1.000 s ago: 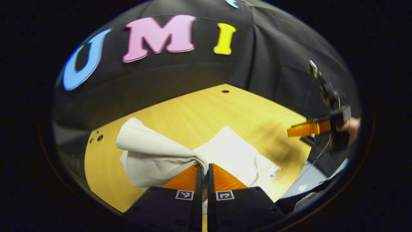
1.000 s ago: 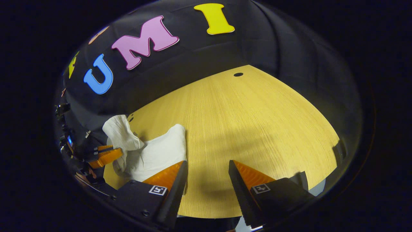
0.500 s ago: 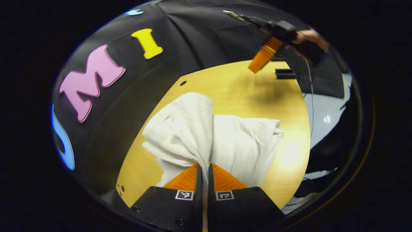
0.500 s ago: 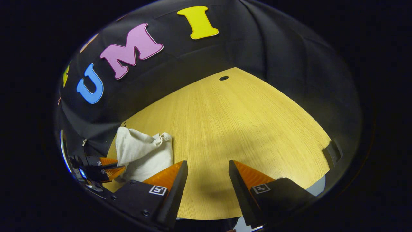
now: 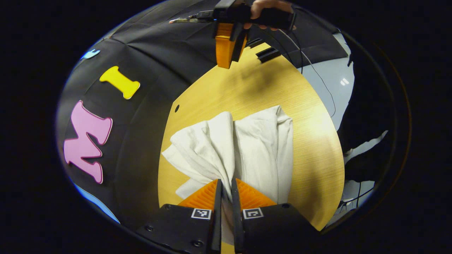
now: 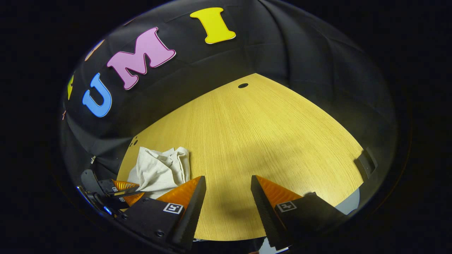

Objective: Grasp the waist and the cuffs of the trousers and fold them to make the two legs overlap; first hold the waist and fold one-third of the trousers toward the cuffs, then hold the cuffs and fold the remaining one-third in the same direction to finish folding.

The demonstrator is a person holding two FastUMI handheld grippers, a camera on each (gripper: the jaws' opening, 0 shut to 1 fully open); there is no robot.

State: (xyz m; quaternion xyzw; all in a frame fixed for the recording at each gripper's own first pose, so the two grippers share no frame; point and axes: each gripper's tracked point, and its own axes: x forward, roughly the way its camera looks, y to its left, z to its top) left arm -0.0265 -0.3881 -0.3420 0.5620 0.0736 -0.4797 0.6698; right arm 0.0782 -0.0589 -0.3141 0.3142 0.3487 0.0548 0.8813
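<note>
Left gripper (image 5: 225,187) clenched on a pinch of the trousers (image 5: 243,148), which lie bunched mid-frame on the table (image 5: 310,141). Right gripper (image 6: 226,187), bottom centre of its view, released above bare wood; trousers lower left there.

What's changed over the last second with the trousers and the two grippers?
The left gripper carried the pinched fold of the off-white cloth trousers down over the rest, so the raised flap now lies low. The right gripper stayed open above the bare wooden table.

bare table (image 6: 268,141) right of bunched trousers (image 6: 159,171); booth wall (image 6: 282,60) bounds far edge.
</note>
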